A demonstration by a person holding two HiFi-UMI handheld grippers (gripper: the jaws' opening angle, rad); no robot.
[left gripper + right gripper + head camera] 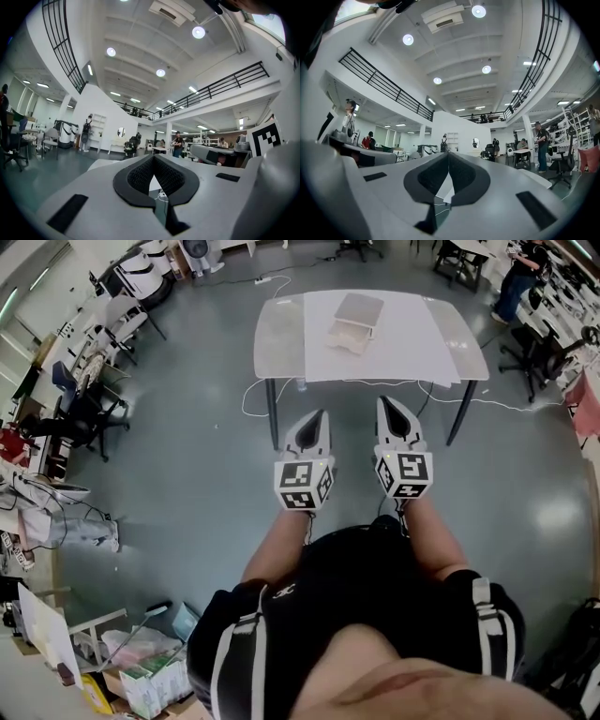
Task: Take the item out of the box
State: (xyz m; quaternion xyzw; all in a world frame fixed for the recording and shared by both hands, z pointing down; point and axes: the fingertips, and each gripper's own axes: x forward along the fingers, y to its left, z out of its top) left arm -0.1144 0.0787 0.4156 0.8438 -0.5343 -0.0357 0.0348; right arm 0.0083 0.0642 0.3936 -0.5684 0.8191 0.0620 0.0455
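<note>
A shallow cardboard box [355,322] with its lid raised sits on a white table [412,352] at the far side of the head view. What is inside it cannot be made out. My left gripper [319,414] and right gripper [386,403] are held side by side over the floor, short of the table's near edge and well apart from the box. Both are shut with nothing between their tips. Each gripper view looks out over its own closed jaws, the left gripper [153,157] and the right gripper [448,153], into a large hall.
Cables [251,395] trail over the grey floor under and around the table. Office chairs [84,418] and cluttered desks stand along the left. More chairs and a person [520,277] are at the far right. Boxes and bags [141,667] lie near my left foot.
</note>
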